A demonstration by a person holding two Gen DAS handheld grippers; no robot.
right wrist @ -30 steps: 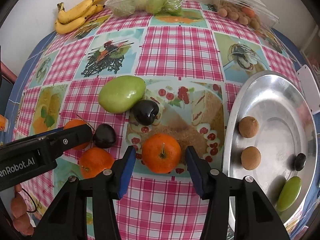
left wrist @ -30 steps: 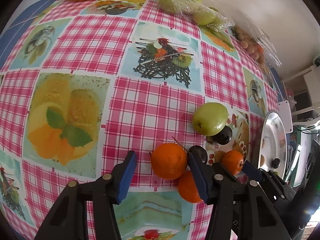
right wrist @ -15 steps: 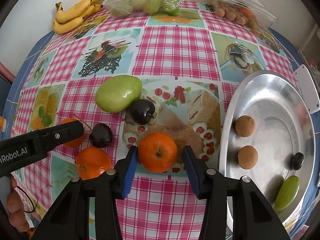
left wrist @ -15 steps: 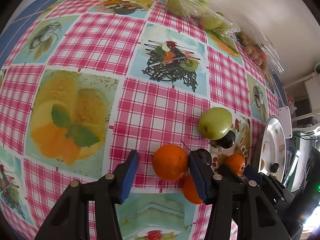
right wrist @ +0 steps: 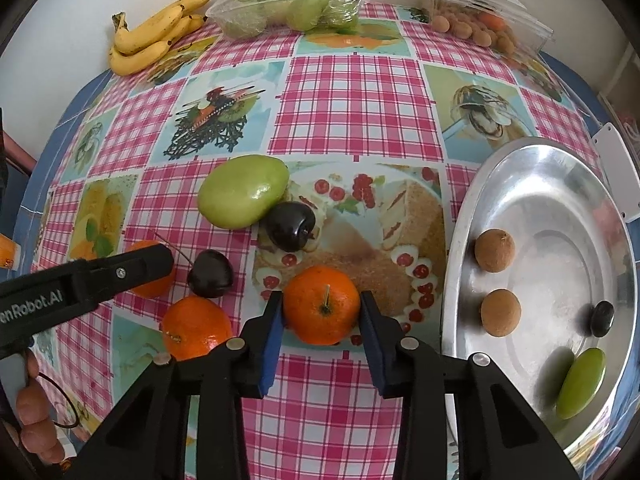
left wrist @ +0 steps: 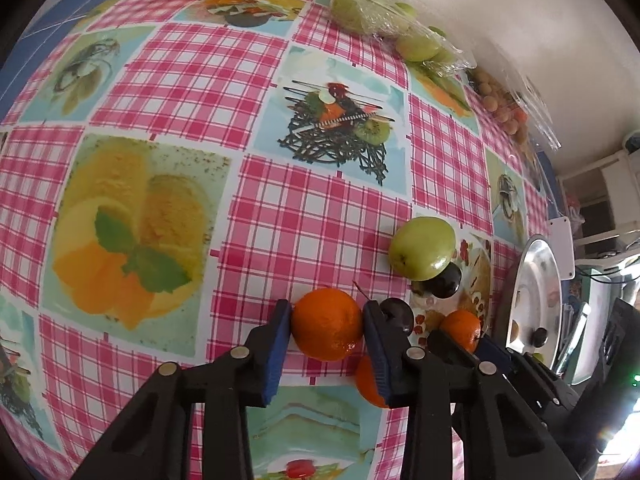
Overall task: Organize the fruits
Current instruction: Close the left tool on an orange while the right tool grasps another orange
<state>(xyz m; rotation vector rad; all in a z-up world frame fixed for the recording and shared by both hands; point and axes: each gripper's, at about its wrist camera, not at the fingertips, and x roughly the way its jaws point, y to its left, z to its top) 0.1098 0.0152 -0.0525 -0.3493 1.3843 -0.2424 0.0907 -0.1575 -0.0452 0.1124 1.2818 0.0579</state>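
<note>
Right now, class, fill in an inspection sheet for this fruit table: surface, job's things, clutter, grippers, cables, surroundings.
Surface: table under a pink checked cloth with food prints.
Job's things: three oranges; left orange, right orange, a loose orange. Green fruit touching a dark fruit; another dark fruit. Metal tray holds two brown fruits, one dark, one green.
Clutter: bananas, bagged green fruit, bagged small brown fruit at the far edge.
Grippers: left gripper has its pads against the left orange; right gripper likewise on the right orange.
Cables: a dark wire beyond the tray, left view.
Surroundings: white wall, shelving at right.
</note>
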